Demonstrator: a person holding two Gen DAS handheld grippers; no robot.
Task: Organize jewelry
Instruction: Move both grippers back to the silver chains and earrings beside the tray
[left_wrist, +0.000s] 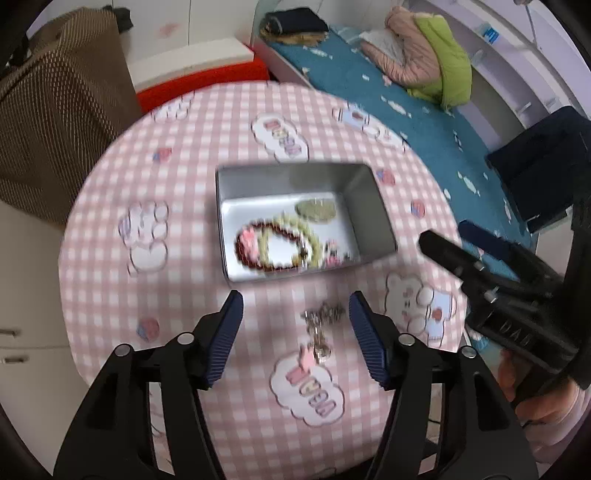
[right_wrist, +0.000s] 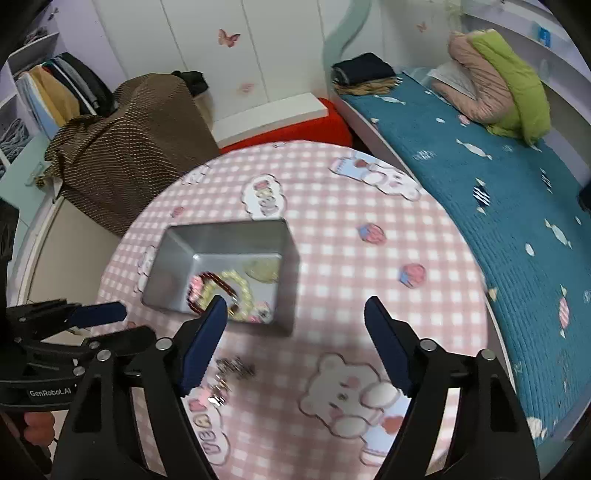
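A silver metal box (left_wrist: 369, 206) sits mid-table; it also shows in the right wrist view (right_wrist: 170, 266). It holds a dark red bead bracelet (left_wrist: 258, 264), a pale pearl bracelet (left_wrist: 295, 225) and a round greenish piece (left_wrist: 317, 209). A silver chain piece (left_wrist: 322, 325) lies on the pink checked tablecloth (left_wrist: 177, 192) in front of the box, between my left gripper's fingers; it shows blurred in the right wrist view (right_wrist: 231, 373). My left gripper (left_wrist: 295, 310) is open and empty above it. My right gripper (right_wrist: 295, 314) is open and empty, near the box's right front.
The table is round with a pink checked cloth. A bed with a teal cover (right_wrist: 498, 206) runs along the right, with folded quilts (right_wrist: 498, 81). A brown draped seat (right_wrist: 122, 147) and a red-and-white box (right_wrist: 280, 122) stand behind the table.
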